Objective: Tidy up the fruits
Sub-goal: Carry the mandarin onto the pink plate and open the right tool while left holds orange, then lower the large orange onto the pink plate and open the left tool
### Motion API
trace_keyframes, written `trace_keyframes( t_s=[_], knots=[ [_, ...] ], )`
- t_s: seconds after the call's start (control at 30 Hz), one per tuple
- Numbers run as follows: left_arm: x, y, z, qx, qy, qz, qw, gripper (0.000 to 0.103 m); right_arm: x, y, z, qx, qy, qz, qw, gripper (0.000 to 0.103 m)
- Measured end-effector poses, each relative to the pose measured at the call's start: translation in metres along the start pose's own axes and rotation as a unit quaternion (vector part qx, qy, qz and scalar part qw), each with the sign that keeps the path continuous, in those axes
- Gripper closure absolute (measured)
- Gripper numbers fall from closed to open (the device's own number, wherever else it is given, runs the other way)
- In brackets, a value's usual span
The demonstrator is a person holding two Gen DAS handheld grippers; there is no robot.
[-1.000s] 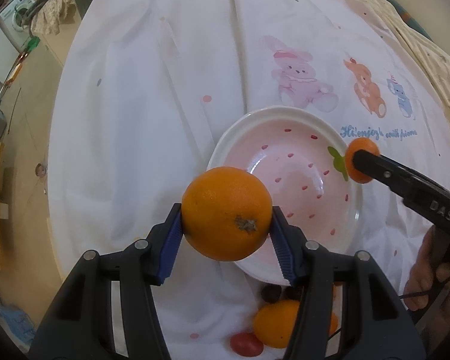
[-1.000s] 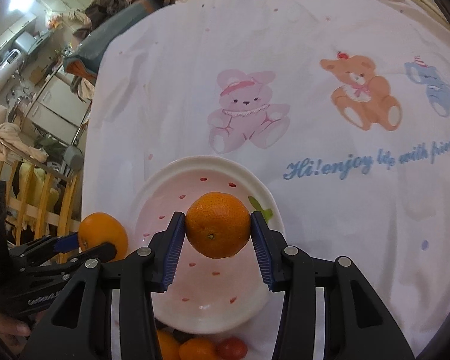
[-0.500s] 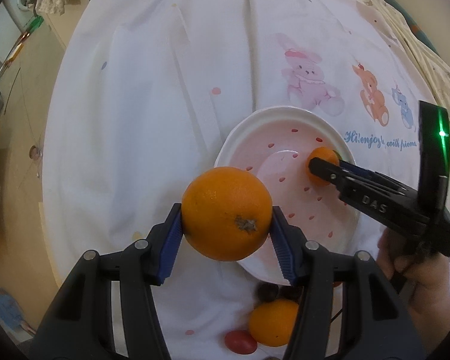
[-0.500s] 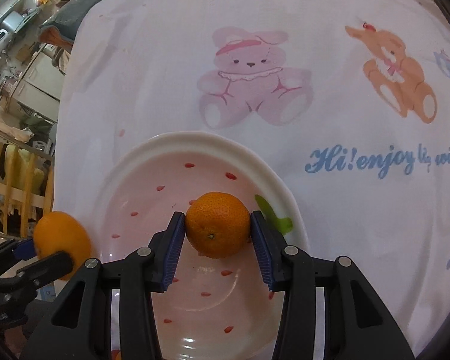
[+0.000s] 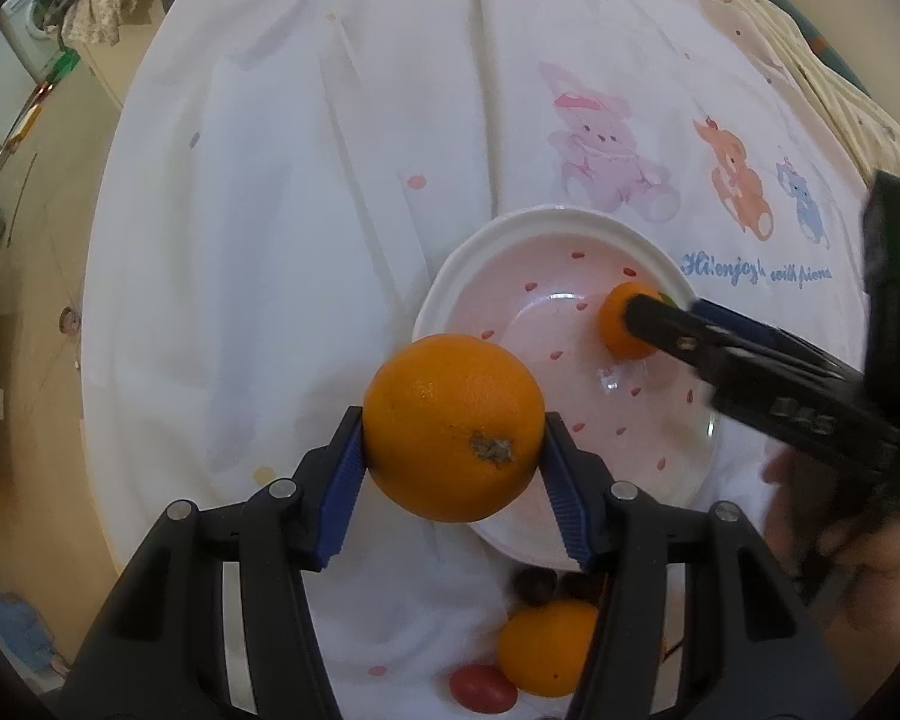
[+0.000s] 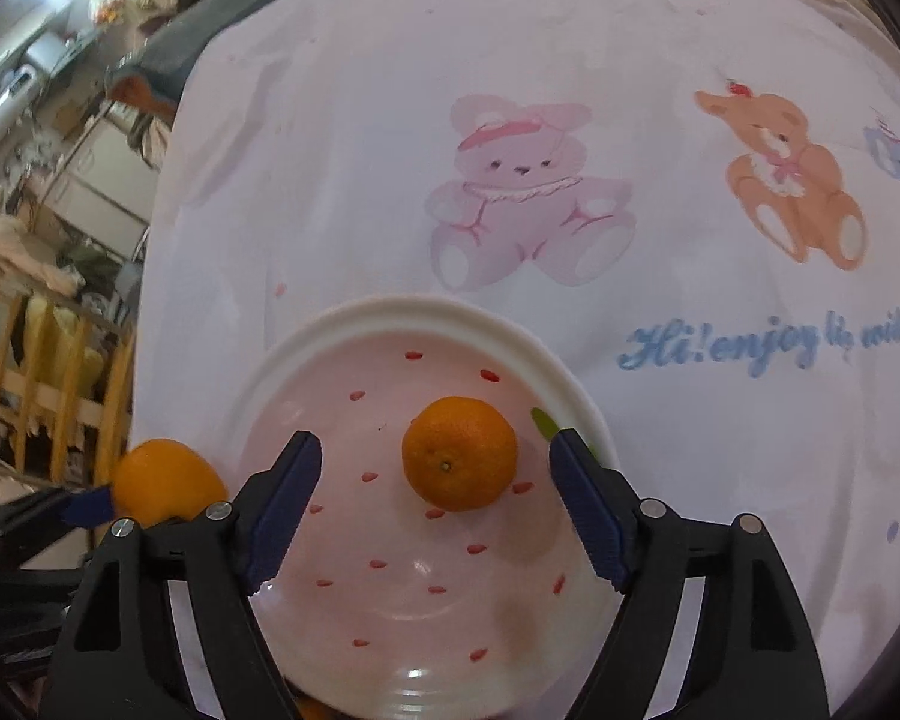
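Note:
My left gripper is shut on a large orange, held above the near left rim of a pink plate with red flecks. My right gripper hangs over that plate with its jaws opening. A small mandarin lies loose in the plate between the blue pads, touching neither. In the left wrist view the same mandarin shows at the tip of the right gripper. The large orange also shows at the left in the right wrist view.
A white cloth printed with cartoon bears covers the table. Near the plate's front edge lie another orange, a red tomato and dark grapes. A hand holds the right gripper. Furniture and a wooden rail stand left.
The right gripper lowered the mandarin into the plate and its jaws have spread, leaving the fruit free. The left gripper and its orange have stayed in place.

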State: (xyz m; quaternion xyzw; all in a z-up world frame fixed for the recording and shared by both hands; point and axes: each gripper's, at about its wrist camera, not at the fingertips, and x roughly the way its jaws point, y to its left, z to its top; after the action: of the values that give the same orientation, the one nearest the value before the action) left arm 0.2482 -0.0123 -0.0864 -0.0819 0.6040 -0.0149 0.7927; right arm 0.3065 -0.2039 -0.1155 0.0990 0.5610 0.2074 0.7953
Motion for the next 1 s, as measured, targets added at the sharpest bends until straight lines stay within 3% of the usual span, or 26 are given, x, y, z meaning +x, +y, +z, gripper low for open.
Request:
trace_keyframes(
  t_s=[0.13,0.4,0.57,1.0],
  knots=[
    [0.003,-0.004,0.003,0.007,-0.013,-0.003,0.9999,0.051,-0.027,-0.008,-0.006,0.027,-0.008,0.000,1.000,0.022],
    [0.018,-0.020,0.020,0.015,-0.013,-0.042,0.9989,0.051,-0.075,-0.033,-0.030,0.085,-0.029,0.012,0.996,0.017],
    [0.031,-0.035,0.034,0.015,-0.011,-0.057,0.9982,0.051,-0.093,-0.046,-0.045,0.106,-0.041,-0.015,0.993,0.017],
    [0.061,-0.037,0.046,-0.003,0.005,-0.040,0.9992,0.048,-0.103,-0.053,-0.056,0.122,-0.058,-0.028,0.990,0.017]
  ],
)
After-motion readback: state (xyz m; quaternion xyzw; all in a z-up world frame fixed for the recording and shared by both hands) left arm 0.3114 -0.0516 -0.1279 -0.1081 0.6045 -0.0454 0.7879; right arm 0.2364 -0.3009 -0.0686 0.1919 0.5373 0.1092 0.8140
